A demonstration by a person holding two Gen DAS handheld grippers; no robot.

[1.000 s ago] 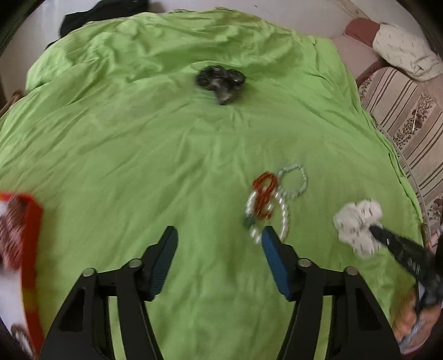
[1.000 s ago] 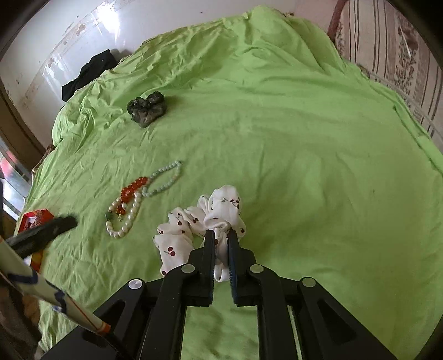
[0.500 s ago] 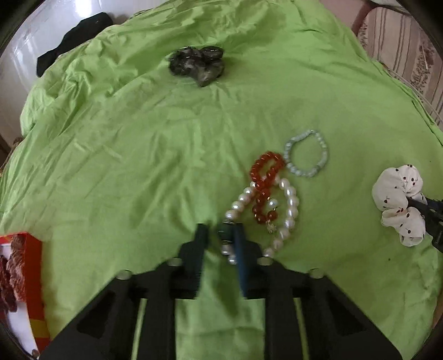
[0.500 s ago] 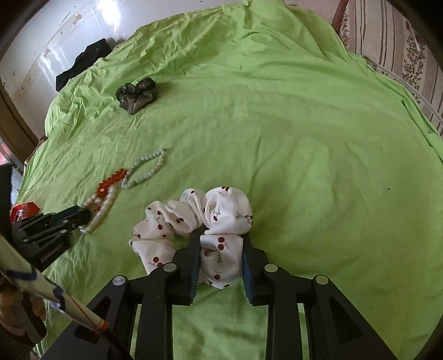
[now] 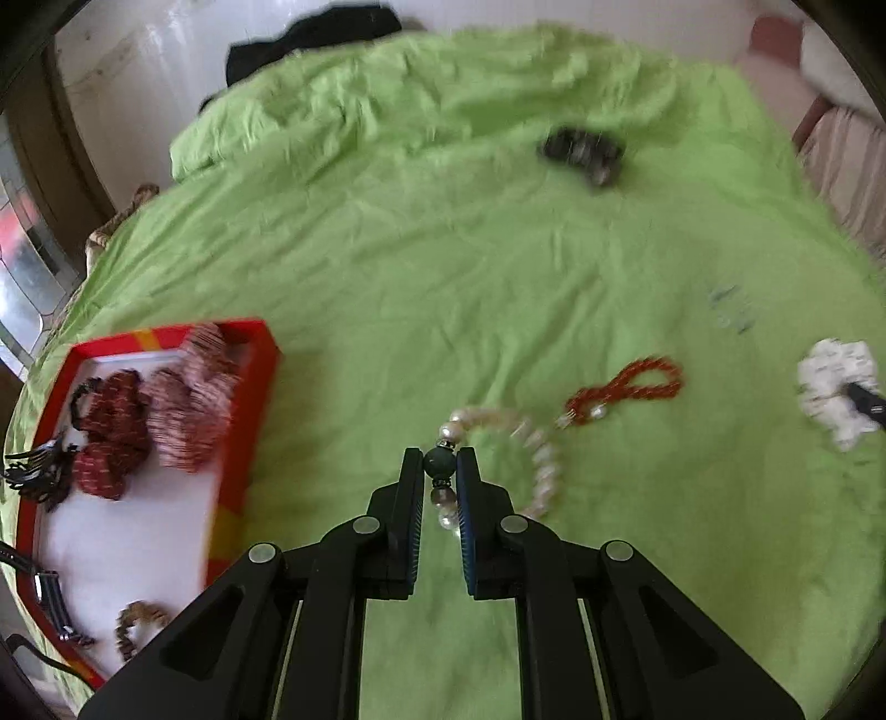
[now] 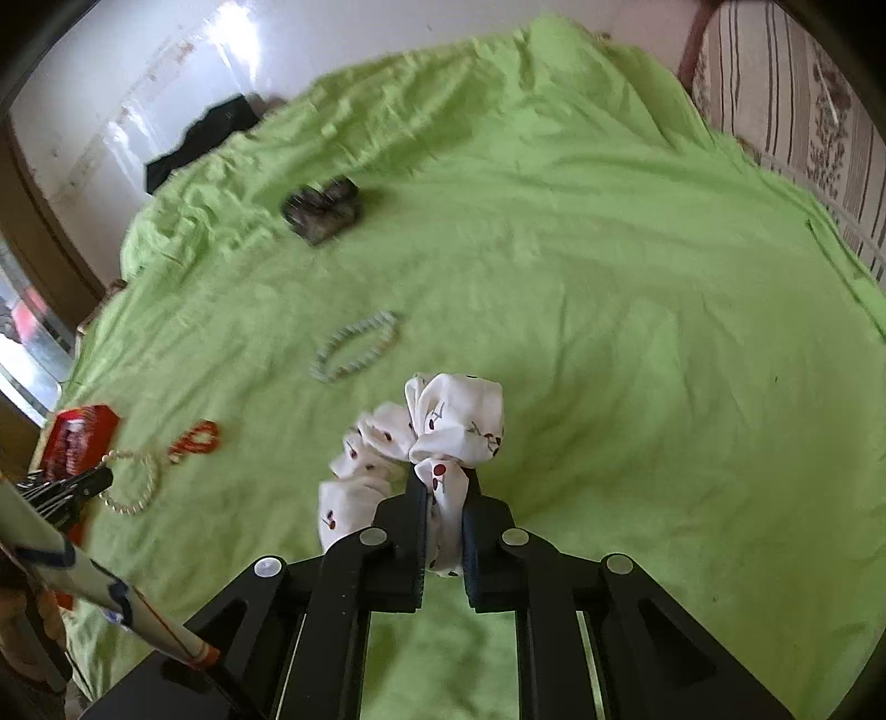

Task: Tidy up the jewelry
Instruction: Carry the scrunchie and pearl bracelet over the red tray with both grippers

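Note:
My left gripper [image 5: 439, 462] is shut on the dark green bead of a pearl bracelet [image 5: 540, 448], whose loop trails to the right on the green bedspread. A red bead bracelet [image 5: 626, 387] lies just past it, with its end touching the pearls. At the left stands a red tray [image 5: 260, 376] holding several scrunchies and hair clips. In the right wrist view my right gripper [image 6: 444, 476] has its jaws closing on a white cherry-print scrunchie [image 6: 454, 421], pads pressing the fabric. A pale green bead bracelet [image 6: 354, 346] lies beyond it.
A dark scrunchie [image 5: 581, 149] sits far back on the bedspread [image 5: 443, 266]. Black clothing [image 5: 310, 33] lies at the bed's far edge by the wall. Striped bedding [image 6: 803, 111] borders the right side. My left gripper [image 6: 94, 482] shows at the left of the right wrist view.
The left gripper shut on the pearl bracelet's green bead and dragged it left toward the red tray; the red bracelet came along. The right jaws loosened, then closed again on the scrunchie.

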